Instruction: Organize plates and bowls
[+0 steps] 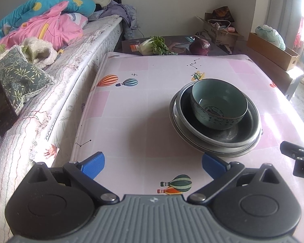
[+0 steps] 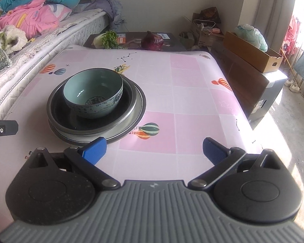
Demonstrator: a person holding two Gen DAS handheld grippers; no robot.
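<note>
Covering the table [image 1: 131, 105], a pink balloon-print cloth bears our stack: a plate [image 1: 192, 139] at the bottom, a metal basin [image 1: 251, 121] on it, a teal bowl [image 1: 218, 103] inside that. We hold the left gripper [image 1: 153, 166] spread wide, grasping nothing, just short of the plate. Our right gripper [image 2: 154, 151] is likewise released, beside the stack.
</note>
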